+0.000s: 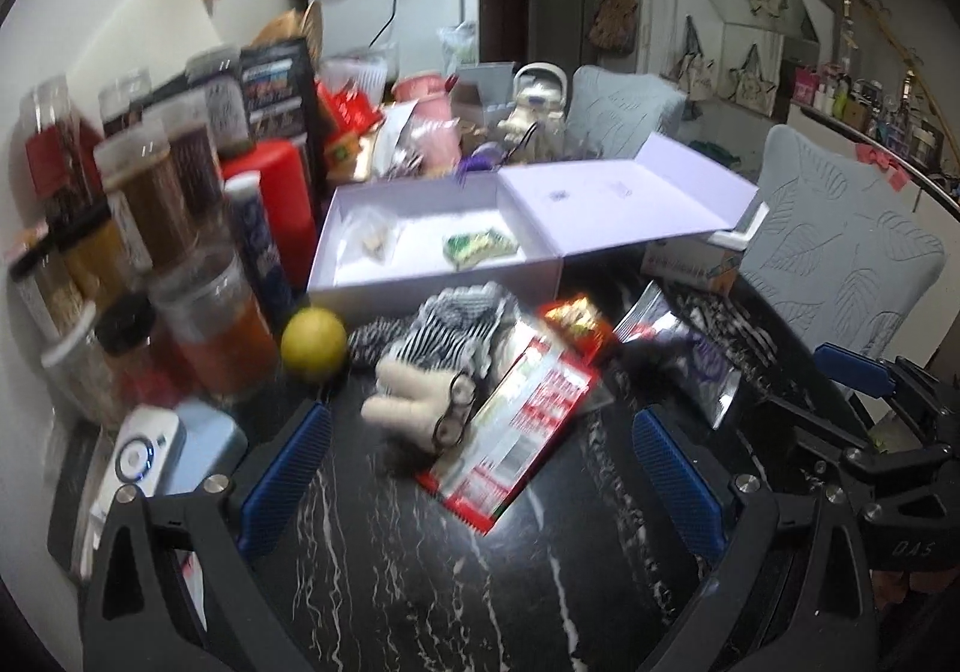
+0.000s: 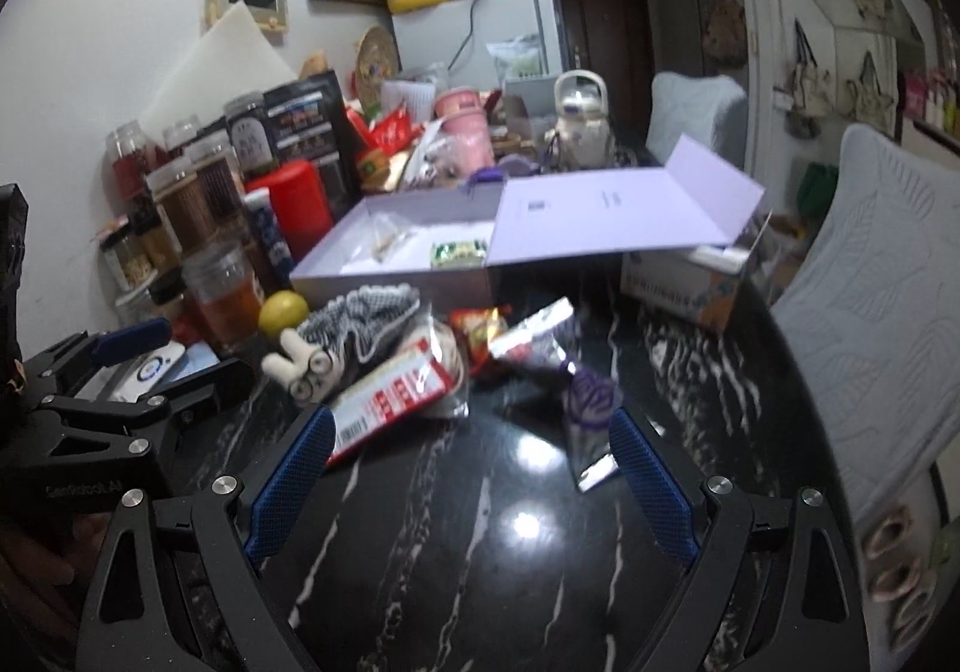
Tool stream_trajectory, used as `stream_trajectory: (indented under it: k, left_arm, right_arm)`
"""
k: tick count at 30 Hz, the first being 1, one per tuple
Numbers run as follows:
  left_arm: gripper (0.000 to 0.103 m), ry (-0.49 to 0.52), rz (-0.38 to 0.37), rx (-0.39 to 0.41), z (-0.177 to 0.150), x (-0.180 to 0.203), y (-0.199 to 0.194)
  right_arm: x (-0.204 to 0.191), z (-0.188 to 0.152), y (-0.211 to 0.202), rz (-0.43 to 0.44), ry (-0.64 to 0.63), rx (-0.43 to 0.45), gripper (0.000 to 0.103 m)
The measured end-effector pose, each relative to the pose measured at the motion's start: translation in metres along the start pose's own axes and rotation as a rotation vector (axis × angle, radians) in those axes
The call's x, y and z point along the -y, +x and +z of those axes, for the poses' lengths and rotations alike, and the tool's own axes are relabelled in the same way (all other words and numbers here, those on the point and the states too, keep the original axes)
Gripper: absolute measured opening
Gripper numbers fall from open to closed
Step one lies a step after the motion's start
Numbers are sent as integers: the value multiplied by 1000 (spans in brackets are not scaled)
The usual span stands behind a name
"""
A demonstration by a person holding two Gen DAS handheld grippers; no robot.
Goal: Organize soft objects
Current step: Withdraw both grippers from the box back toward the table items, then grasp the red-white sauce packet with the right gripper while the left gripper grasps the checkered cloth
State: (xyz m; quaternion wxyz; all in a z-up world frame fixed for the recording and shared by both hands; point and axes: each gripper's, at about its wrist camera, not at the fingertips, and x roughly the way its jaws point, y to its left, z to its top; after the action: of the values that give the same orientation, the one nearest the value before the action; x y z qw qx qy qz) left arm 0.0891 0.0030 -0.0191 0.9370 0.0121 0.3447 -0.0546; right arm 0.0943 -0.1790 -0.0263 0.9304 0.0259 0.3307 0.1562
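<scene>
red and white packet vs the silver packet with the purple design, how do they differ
The red and white packet is larger, printed in red and white, and leans on the plush toy. The silver packet is smaller, shiny, with a purple design, and lies apart by the right tongs. Both lie on the black marble table, outside the white box.

Black white-veined table (image 1: 420,582), lilac box (image 1: 432,276), black-and-white striped cloth (image 1: 444,330), yellow fruit (image 1: 314,343), blue tool pads (image 2: 288,492)

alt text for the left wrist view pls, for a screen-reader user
The open left tool hovers over a black marble table, aimed at a striped plush toy and snack packets. Behind them lies an open white box; jars crowd the left.
</scene>
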Motion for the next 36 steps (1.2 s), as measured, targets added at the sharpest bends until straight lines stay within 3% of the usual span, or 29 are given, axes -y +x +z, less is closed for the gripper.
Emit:
stream_trajectory:
  k: [9, 14, 30, 31, 34, 36]
  left_arm:
    - [102, -75, 32, -73, -16, -34, 25]
    - [102, -98, 63, -90, -21, -56, 36]
    - [102, -199, 84, -124, -27, -113, 56]
    - [102, -204, 85, -125, -27, -114, 56]
    - [102, -213, 84, -128, -27, -118, 58]
    - [102, -215, 81, -131, -27, -117, 58]
  right_arm:
    - [-4, -11, 38, 59, 15, -83, 92]
    - [-20, -17, 73, 114, -6, -165, 84]
    - [-64, -20, 152, 169, 21, -281, 70]
    - [-65, -20, 154, 165, 29, -281, 68]
    - [-64, -15, 158, 158, 50, -294, 40]
    - [-59, -15, 158, 194, 86, -305, 31]
